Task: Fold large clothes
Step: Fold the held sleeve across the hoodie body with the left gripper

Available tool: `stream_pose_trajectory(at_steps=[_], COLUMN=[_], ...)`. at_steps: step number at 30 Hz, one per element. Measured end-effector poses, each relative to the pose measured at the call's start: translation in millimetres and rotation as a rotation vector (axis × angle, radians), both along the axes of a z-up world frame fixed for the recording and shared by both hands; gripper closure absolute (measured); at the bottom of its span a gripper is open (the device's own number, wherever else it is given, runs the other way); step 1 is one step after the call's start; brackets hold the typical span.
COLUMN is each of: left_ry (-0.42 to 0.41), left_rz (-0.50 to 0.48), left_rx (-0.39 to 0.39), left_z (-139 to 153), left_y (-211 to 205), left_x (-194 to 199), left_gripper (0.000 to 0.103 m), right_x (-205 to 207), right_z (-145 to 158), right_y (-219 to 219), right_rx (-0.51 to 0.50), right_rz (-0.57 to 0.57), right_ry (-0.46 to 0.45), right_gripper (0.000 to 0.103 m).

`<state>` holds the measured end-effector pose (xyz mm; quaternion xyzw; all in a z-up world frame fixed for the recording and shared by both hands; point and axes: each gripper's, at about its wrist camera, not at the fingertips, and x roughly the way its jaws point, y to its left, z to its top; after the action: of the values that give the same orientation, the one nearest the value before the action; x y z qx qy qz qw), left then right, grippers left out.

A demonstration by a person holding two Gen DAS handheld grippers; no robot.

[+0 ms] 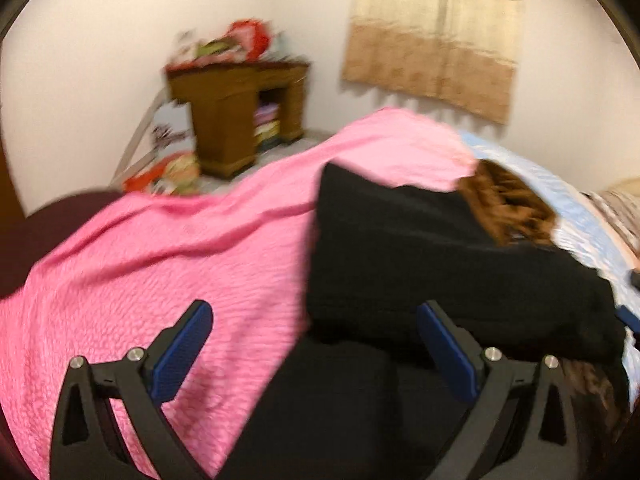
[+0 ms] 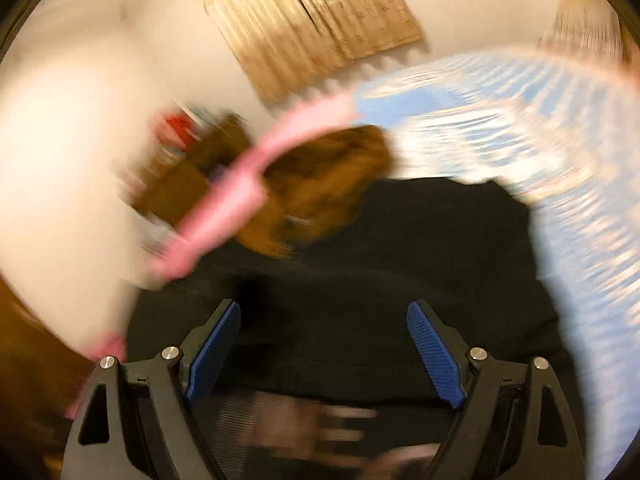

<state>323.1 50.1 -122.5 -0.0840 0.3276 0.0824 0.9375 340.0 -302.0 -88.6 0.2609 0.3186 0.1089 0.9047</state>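
We see the black garment point(image 1: 420, 248) folded on the pink bedspread point(image 1: 160, 264), at 12 to 2 o'clock off the left gripper point(image 1: 314, 320), jaws released. Right gripper point(image 2: 323, 320) likewise spread, garment at 12, nothing grasped.

Legible text, labels, brands, numbers, signs: none. Both views are motion-blurred; no lettering can be read on any surface.

Right-wrist view motion-blurred; cabinet point(image 2: 188, 184) indistinct.
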Motion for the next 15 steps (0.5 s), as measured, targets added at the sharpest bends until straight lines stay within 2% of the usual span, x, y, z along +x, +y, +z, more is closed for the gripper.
stream_pose_trajectory(at_steps=[3, 5, 8, 9, 10, 11, 12, 13, 15], left_ry=[0.030, 0.029, 0.049, 0.035, 0.030, 0.028, 0.025, 0.020, 0.020], left_rz=[0.005, 0.010, 0.020, 0.014, 0.012, 0.010, 0.010, 0.010, 0.010], left_rx=[-0.025, -0.041, -0.159, -0.175, -0.175, -0.167, -0.162, -0.162, -0.166], left_z=[-18.7, -26.7, -35.1, -34.1, -34.0, -34.4, -34.8, -34.5, -34.8], left_y=[1.2, 1.0, 17.0, 19.4, 18.6, 15.9, 14.9, 14.6, 14.7], left_x=[10.3, 8.7, 12.5, 11.2, 9.9, 8.3, 5.7, 4.4, 4.2], left_gripper=[0.000, 0.000, 0.000, 0.000, 0.000, 0.000, 0.000, 0.000, 0.000], right_x=[30.0, 51.5, 72.7, 76.8, 80.1, 84.0, 83.9, 84.2, 79.2], right_z=[-5.6, -18.4, -36.3, -41.0, -44.0, -45.1, -45.5, -41.3, -18.4], right_y=[31.8, 53.4, 75.7, 81.6, 86.2, 92.7, 99.9, 103.9, 112.0], right_rx=[0.019, -0.024, -0.049, -0.053, -0.067, -0.096, -0.108, -0.128, -0.171], right_rz=[0.076, 0.101, 0.102, 0.101, 0.105, 0.132, 0.150, 0.150, 0.162], right_ry=[0.095, 0.173, 0.236, 0.248, 0.254, 0.260, 0.265, 0.259, 0.188], right_gripper=[0.017, 0.017, 0.017, 0.020, 0.029, 0.059, 0.071, 0.072, 0.077])
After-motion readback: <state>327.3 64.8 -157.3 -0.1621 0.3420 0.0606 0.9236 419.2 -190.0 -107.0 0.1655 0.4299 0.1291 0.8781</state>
